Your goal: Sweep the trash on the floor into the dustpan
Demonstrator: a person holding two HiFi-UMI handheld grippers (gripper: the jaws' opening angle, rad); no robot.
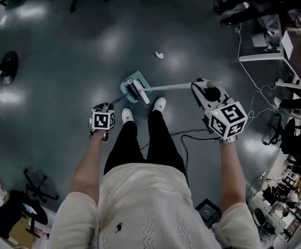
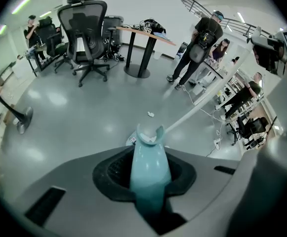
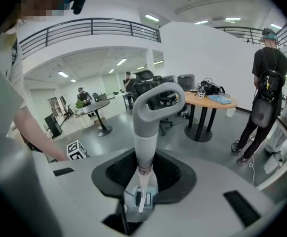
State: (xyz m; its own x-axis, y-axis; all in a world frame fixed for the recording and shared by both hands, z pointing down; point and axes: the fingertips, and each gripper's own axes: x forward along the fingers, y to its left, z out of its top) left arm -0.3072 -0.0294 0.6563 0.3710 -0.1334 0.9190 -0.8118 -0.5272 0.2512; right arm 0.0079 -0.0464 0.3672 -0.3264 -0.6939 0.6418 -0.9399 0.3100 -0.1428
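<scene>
A teal dustpan (image 1: 132, 87) rests on the grey floor just ahead of my shoes. Its teal handle (image 2: 149, 162) runs up between the jaws of my left gripper (image 1: 104, 108), which is shut on it. My right gripper (image 1: 206, 88) is shut on the white and grey broom handle (image 3: 145, 132), whose looped top rises past the jaws. The broom head (image 1: 135, 91) lies at the dustpan, and both show far below (image 3: 142, 197) in the right gripper view. A small white scrap of trash (image 1: 159, 55) lies on the floor beyond the pan, also visible as the scrap (image 2: 150, 114).
White cables (image 1: 248, 71) trail across the floor at right, near desks and standing people (image 2: 197, 48). Office chairs (image 2: 86, 38) and a round table (image 2: 143, 33) stand further off. A chair base (image 1: 36, 188) is behind me at left, a stand foot (image 1: 5, 66) at far left.
</scene>
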